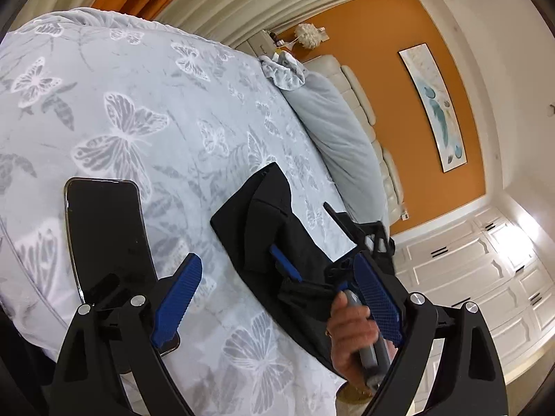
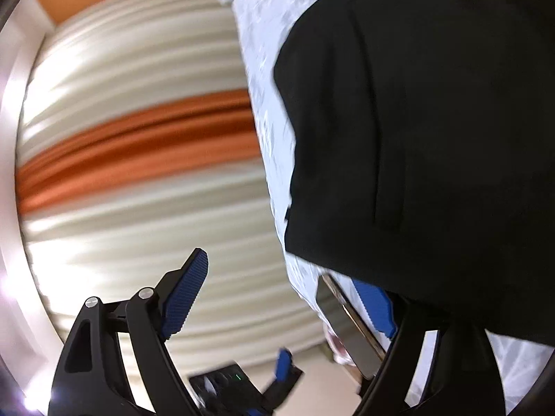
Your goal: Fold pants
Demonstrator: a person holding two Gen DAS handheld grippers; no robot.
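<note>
Black pants (image 1: 256, 228) lie folded into a compact bundle on a pale bedspread (image 1: 138, 104) printed with butterflies. My left gripper (image 1: 279, 301) hovers open above the bed, nothing between its blue pads, the pants just ahead of it. My right gripper (image 1: 301, 228) reaches over the near right part of the pants, held by a hand (image 1: 350, 332) on a grey handle. In the rolled, blurred right wrist view the pants (image 2: 416, 121) fill the right side. There the right gripper (image 2: 281, 303) stands open, and only curtain shows between its pads.
A dark phone (image 1: 104, 235) lies on the bed left of the pants, also seen as the phone (image 2: 350, 329) by my right finger. A grey pillow (image 1: 333, 128) and cream headboard (image 1: 367, 111) lie beyond. Striped curtains (image 2: 138, 138) and white wardrobe doors (image 1: 485, 277) flank the bed.
</note>
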